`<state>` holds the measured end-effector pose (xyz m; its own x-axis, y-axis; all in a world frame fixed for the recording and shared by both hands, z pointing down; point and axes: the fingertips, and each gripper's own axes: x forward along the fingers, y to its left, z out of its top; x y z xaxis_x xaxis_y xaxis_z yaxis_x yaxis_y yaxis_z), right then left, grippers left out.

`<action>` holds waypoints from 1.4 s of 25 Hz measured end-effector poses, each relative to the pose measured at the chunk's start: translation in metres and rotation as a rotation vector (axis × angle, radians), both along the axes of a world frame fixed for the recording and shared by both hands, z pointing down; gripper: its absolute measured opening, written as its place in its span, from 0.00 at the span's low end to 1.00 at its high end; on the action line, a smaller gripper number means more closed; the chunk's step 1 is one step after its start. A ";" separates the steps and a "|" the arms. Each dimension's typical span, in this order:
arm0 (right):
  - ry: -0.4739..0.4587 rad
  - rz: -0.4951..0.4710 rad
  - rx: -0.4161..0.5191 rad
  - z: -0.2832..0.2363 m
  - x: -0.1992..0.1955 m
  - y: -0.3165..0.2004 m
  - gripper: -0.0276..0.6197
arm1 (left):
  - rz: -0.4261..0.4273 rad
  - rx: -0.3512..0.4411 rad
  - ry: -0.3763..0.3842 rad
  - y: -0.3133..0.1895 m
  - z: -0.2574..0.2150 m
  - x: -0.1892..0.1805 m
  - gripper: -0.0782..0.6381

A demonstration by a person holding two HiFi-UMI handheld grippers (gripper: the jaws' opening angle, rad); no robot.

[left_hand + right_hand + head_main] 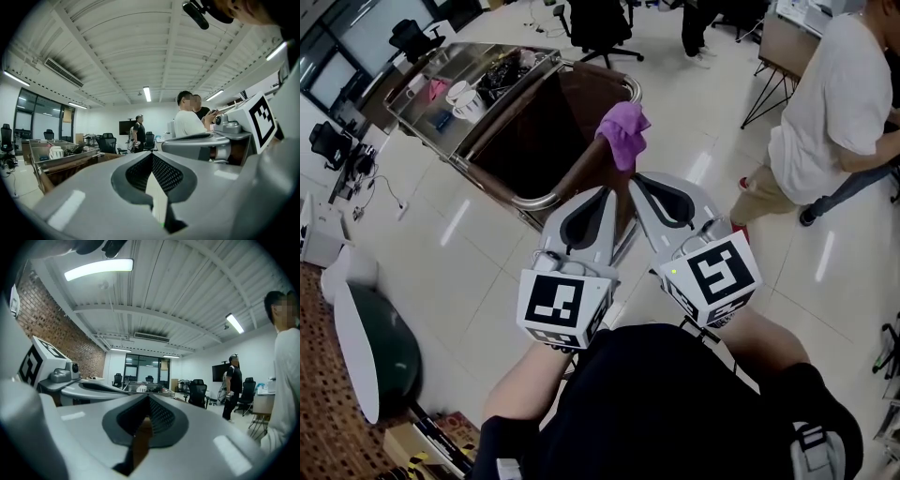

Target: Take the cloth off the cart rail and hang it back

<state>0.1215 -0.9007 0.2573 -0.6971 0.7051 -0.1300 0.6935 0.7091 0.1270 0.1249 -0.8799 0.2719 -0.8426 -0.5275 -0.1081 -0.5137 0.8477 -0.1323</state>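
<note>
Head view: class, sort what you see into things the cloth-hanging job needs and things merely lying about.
Belongs to the job:
purple cloth
cart rail
left tool, shut and empty
right tool, shut and empty

Just lying about:
white cups
office chair
bystander in a white shirt
oval table

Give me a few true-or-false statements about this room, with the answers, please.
1. The purple cloth hangs on the cart rail. True.
2. The right gripper holds the cloth. False: its jaws are shut with nothing between them.
3. The left gripper has its jaws wide apart. False: they are together and empty.
4. White cups stand on the cart's top tray. True.
</note>
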 end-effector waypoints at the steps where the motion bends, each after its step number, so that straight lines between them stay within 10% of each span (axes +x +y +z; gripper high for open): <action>1: -0.002 0.002 0.001 -0.001 0.003 0.002 0.04 | 0.000 0.002 0.001 0.002 -0.002 0.002 0.11; 35: -0.029 0.133 0.035 -0.007 0.045 0.064 0.04 | 0.128 -0.004 -0.029 0.061 -0.004 0.039 0.11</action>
